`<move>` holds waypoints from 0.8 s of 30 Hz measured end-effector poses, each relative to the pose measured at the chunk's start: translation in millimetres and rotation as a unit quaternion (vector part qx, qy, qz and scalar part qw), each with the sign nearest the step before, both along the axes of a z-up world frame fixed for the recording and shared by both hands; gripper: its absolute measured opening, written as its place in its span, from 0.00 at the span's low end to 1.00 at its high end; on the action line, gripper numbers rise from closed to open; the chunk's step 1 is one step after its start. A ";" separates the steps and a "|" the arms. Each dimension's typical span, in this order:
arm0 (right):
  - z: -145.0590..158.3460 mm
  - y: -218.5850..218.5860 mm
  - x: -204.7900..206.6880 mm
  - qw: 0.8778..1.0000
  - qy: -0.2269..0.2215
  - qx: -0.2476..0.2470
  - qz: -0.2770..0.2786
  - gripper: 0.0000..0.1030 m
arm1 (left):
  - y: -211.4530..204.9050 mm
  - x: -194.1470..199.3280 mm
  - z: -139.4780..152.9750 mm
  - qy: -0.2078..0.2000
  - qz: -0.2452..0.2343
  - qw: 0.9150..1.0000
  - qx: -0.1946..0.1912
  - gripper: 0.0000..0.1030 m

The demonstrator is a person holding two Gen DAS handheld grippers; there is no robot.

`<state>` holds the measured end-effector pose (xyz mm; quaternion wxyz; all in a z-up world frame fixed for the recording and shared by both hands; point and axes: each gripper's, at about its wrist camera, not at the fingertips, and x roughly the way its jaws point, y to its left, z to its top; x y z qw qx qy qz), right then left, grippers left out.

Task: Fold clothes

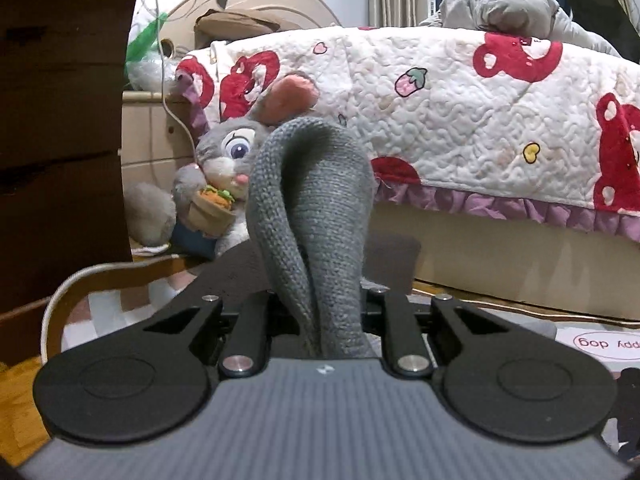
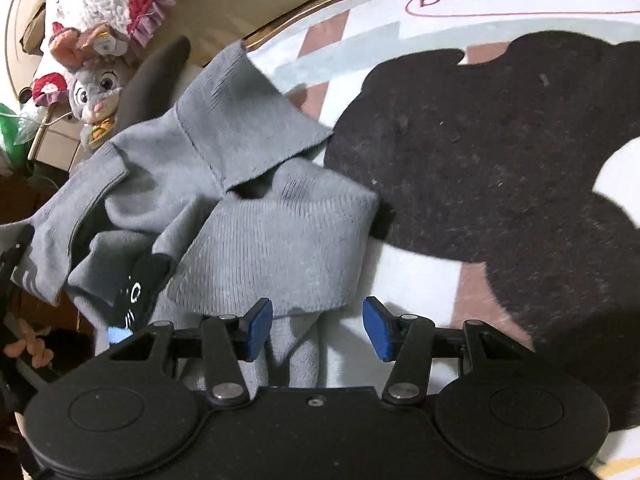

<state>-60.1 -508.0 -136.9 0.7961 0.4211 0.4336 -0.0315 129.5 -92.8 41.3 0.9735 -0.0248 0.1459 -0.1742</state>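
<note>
The left gripper (image 1: 332,312) apparently pinches a fold of the grey knitted garment (image 2: 240,200), lifting it for folding; the right gripper (image 2: 318,330), fingers spread, hovers over the hem.

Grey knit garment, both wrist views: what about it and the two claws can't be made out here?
- Left claw: its fingertips, hidden by the grey knit garment bunched between them in the left wrist view.
- Garment's overall type: crumpled in the right wrist view, its left side cut off by the frame edge.
- Cat-face patch: partly folded under.
- Right claw: open; whether it touches the cloth below is unclear.
</note>
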 end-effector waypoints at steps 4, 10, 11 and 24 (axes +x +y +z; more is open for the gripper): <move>-6.1 14.2 6.1 1.000 -0.003 0.004 0.018 0.56 | 5.7 6.1 -8.8 0.015 0.001 1.000 -0.019 0.16; -5.0 35.0 33.0 0.999 -0.013 -0.014 0.044 0.61 | 18.7 16.0 -24.5 0.035 0.005 0.999 -0.037 0.16; -5.5 38.0 40.8 0.999 -0.018 -0.020 0.043 0.63 | 20.8 18.5 -27.7 0.041 0.006 0.998 -0.041 0.16; 78.1 66.9 51.2 0.954 -0.088 -0.287 0.015 0.14 | 11.3 -0.4 -9.7 0.008 -0.026 0.999 -0.040 0.15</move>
